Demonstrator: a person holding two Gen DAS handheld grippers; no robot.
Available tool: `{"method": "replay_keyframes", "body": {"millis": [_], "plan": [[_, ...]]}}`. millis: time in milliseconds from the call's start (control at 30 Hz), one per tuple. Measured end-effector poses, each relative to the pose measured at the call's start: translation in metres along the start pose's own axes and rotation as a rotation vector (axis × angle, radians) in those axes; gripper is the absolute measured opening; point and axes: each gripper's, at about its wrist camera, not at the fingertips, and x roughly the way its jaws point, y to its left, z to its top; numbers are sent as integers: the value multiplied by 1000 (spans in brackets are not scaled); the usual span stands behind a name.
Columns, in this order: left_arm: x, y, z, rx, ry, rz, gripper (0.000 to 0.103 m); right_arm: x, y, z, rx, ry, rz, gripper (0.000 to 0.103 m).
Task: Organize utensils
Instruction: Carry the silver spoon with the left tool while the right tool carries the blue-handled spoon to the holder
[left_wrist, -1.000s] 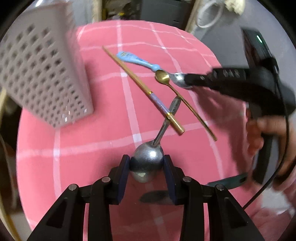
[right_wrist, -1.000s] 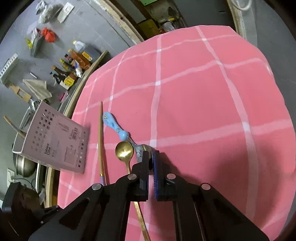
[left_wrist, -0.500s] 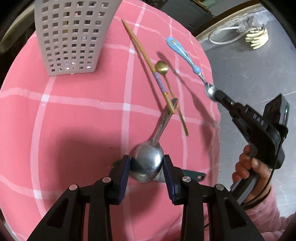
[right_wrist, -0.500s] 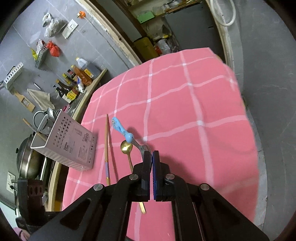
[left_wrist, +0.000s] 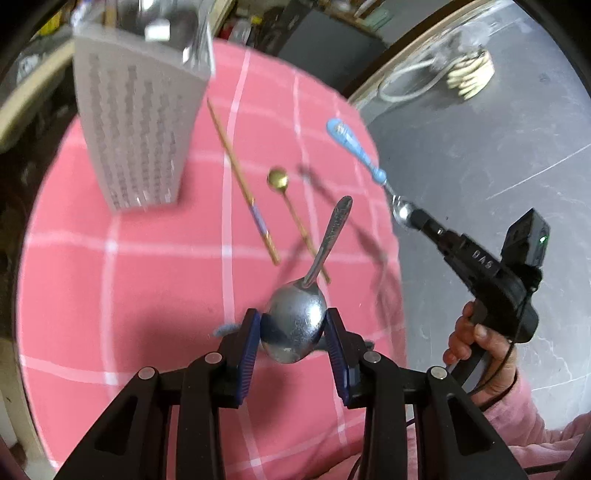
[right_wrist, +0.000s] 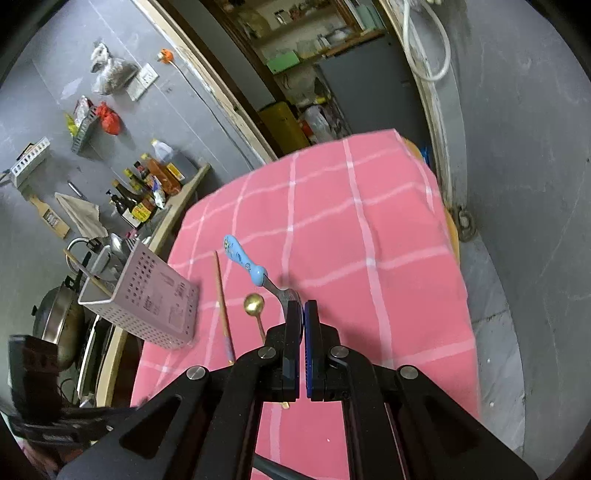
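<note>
My left gripper (left_wrist: 293, 334) is shut on the bowl of a large steel spoon (left_wrist: 295, 325), held above the pink checked tablecloth (left_wrist: 147, 280), handle pointing away. My right gripper (right_wrist: 303, 314) is shut on the bowl of a blue-handled spoon (right_wrist: 242, 258), lifted off the table; it also shows in the left wrist view (left_wrist: 354, 151). A small gold spoon (left_wrist: 286, 206) and a wooden chopstick (left_wrist: 242, 181) lie on the cloth. A white perforated utensil holder (left_wrist: 136, 125) stands at the far left, also in the right wrist view (right_wrist: 144, 299).
The table's right edge drops to a grey floor (left_wrist: 480, 129). Beyond the holder are a wok (right_wrist: 55, 317), a shelf with sauce bottles (right_wrist: 147, 184) and a doorway. My right hand and its gripper body (left_wrist: 491, 269) hang beside the table.
Both grippers have risen with their spoons. The steel spoon left the cloth; the blue-handled spoon lifted off and moved right. The holder, gold spoon and chopstick stayed put.
</note>
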Motion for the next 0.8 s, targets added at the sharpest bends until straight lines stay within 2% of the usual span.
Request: {"method": "replay_keyframes", "body": {"millis": [167,433,567,800], "plan": [[-36,1,9,-1,-138,-8,33,-7,18,10,-20,-39,43,2],[-73,14,24,-38,-301,7,33,-17,54,26,-117,-82,72,2],[-87,23,33,-48,-353,71,33,-20,67,35,-160,-90,82,2],[-112,29,39,-16,-360,226,33,-18,97,39,-269,-69,98,2]]}}
